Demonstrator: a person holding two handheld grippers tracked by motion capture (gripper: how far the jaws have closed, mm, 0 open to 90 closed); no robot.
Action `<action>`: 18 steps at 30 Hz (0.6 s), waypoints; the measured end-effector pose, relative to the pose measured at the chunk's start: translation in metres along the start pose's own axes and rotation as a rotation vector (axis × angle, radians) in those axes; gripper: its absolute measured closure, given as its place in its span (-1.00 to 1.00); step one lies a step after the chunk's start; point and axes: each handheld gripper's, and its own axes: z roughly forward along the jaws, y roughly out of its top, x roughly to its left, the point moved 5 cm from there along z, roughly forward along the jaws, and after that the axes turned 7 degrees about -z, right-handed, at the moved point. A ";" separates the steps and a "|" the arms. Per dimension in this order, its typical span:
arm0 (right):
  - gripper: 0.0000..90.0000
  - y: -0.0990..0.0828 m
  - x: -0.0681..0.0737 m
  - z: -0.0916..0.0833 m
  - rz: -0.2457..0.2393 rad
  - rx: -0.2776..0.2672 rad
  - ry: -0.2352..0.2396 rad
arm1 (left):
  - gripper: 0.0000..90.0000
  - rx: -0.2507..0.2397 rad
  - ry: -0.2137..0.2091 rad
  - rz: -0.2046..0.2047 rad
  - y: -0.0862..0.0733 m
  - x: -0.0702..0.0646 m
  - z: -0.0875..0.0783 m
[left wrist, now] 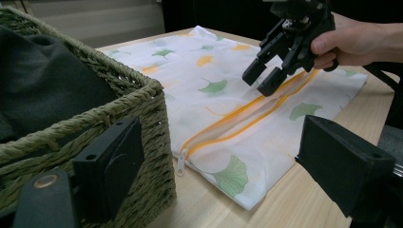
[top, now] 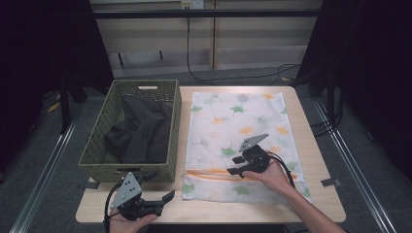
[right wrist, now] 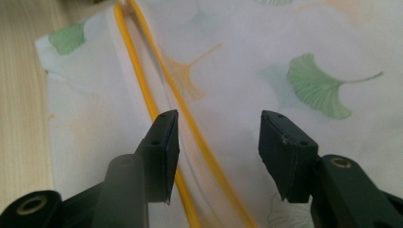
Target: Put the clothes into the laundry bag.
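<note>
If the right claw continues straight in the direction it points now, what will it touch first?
Most likely the white laundry bag with the leaf print, near its orange zipper. The right claw is open and aims down at the fabric; the exact gap is unclear.

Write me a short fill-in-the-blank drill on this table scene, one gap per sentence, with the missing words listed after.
1. The dark garment lies inside the woven ____.
2. The laundry bag is printed with green and orange ____.
3. The right gripper hovers with open jaws over the bag's orange ____.
4. The left gripper rests near the table's ____ edge, its jaws holding nothing.

Missing words: basket; leaves; zipper; front
</note>
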 end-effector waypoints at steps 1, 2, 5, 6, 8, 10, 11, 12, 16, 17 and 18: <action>0.09 0.000 0.000 0.000 0.000 0.000 0.000 | -0.67 0.000 0.000 0.000 0.000 0.000 0.000; 0.03 -0.006 0.000 0.004 0.002 0.020 0.002 | -0.67 0.004 -0.001 0.004 0.000 0.000 0.000; 0.00 -0.012 0.000 0.007 -0.003 0.044 -0.001 | -0.67 0.007 0.001 0.006 0.000 0.000 -0.001; -0.01 -0.013 0.000 0.008 -0.010 0.049 -0.003 | -0.67 0.009 -0.004 0.009 0.000 0.000 0.000; -0.04 -0.013 0.002 0.009 -0.018 0.055 -0.019 | -0.67 0.013 -0.002 0.010 -0.001 0.000 0.000; -0.06 -0.012 0.004 0.010 -0.035 0.054 -0.034 | -0.67 0.012 -0.002 0.008 0.000 0.000 0.000; -0.08 -0.012 0.006 0.011 -0.051 0.057 -0.042 | -0.67 0.011 -0.002 0.011 0.000 0.000 -0.001; -0.09 -0.012 0.009 0.011 -0.069 0.068 -0.059 | -0.67 0.012 0.000 0.009 0.000 0.000 0.000; 0.02 -0.013 0.007 0.011 -0.072 0.067 -0.059 | -0.67 0.011 0.000 0.004 0.000 0.000 0.000; 0.02 -0.013 0.007 0.011 -0.072 0.067 -0.059 | -0.67 0.016 0.001 0.009 0.000 0.000 0.000; 0.07 -0.013 0.006 0.010 -0.064 0.068 -0.058 | -0.67 0.016 0.001 0.010 0.000 0.001 0.000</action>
